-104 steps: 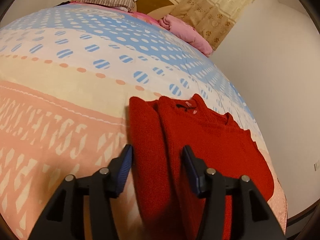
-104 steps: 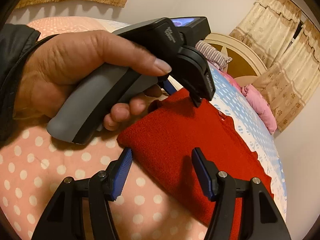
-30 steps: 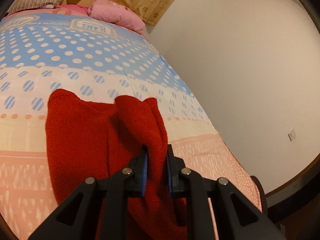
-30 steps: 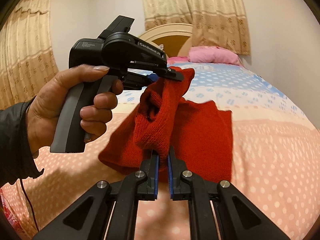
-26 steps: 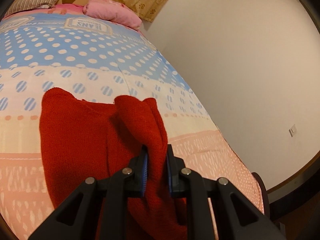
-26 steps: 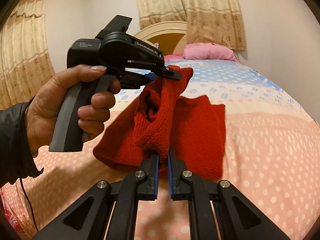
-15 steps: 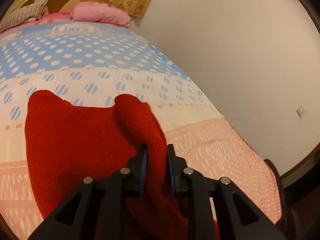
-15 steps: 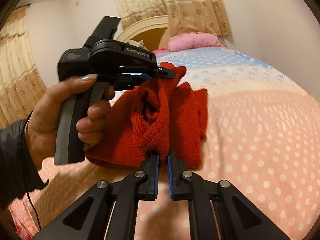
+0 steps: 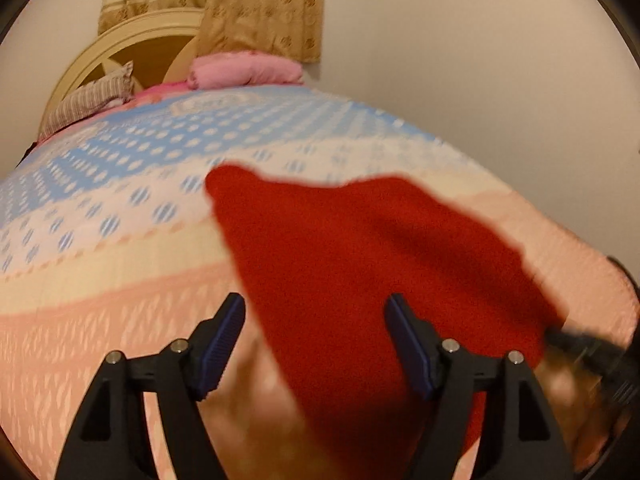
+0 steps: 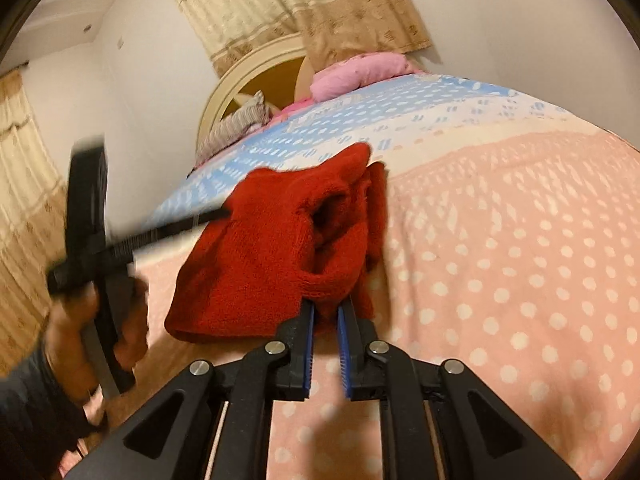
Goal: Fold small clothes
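Observation:
A red knitted sweater point(image 9: 360, 264) lies folded over on the bed, blurred in the left wrist view. My left gripper point(image 9: 316, 340) is open, its blue pads apart on either side of the sweater's near part, gripping nothing. In the right wrist view the sweater point(image 10: 272, 256) is bunched with an open fold on top. My right gripper point(image 10: 325, 344) is shut on the sweater's near edge. The left gripper point(image 10: 212, 214) shows at the left of that view, its finger tip touching the sweater's far left edge, held by a hand point(image 10: 92, 332).
The bed cover point(image 10: 520, 260) is pink with white dots near me and blue with white dots further back. A pink pillow point(image 9: 244, 70), a striped pillow point(image 9: 88, 100) and a round headboard point(image 10: 256, 76) stand at the far end. A wall point(image 9: 480, 60) runs along the right.
My left gripper has opened and let go of the sweater, and has swung away. The lifted fold has dropped onto the bed. My right gripper still clamps the near edge.

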`<action>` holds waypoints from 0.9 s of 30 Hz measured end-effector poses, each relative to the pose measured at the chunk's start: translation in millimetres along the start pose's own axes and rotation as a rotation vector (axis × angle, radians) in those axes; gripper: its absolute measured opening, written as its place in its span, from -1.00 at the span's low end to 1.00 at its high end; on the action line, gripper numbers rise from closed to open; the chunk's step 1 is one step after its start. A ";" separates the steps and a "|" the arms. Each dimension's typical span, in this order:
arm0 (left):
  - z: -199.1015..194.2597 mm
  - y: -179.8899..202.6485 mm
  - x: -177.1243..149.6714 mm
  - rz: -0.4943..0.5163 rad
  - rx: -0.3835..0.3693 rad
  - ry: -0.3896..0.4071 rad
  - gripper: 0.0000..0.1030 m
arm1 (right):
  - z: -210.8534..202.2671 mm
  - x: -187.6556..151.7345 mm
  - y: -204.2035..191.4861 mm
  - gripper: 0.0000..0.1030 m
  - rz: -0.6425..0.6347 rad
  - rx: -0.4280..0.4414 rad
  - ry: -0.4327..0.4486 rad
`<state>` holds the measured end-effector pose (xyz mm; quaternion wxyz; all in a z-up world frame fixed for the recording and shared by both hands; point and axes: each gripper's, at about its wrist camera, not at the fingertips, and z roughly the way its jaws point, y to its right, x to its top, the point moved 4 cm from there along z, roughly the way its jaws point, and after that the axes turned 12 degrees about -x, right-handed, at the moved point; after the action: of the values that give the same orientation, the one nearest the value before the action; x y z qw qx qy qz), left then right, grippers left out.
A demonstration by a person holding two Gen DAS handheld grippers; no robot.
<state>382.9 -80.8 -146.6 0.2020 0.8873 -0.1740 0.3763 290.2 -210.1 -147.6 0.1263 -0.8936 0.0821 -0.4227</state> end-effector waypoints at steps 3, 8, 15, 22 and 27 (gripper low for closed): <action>-3.9 -6.5 -5.0 -0.041 -0.023 0.017 0.48 | -28.9 6.5 -7.2 -0.57 -0.044 -0.116 0.144; 2.1 -4.0 -7.2 -0.026 0.024 0.012 0.70 | -35.2 29.1 -72.2 -0.57 -0.250 0.005 0.168; 4.2 -23.4 -18.5 -0.128 0.005 0.000 1.00 | 64.7 58.4 -65.3 -0.10 -0.187 -0.005 -0.146; 5.4 -29.4 -25.6 -0.194 -0.045 -0.013 1.00 | 66.6 64.0 -45.5 -0.11 -0.171 -0.114 -0.151; 4.3 -31.8 -27.2 -0.216 -0.059 -0.011 1.00 | 62.1 77.2 -108.1 -0.10 -0.321 -0.025 -0.093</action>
<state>382.3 -51.3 -176.6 0.2665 0.8965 -0.0897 0.3423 391.2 -116.8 -97.0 0.0496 -0.9154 -0.0626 -0.3946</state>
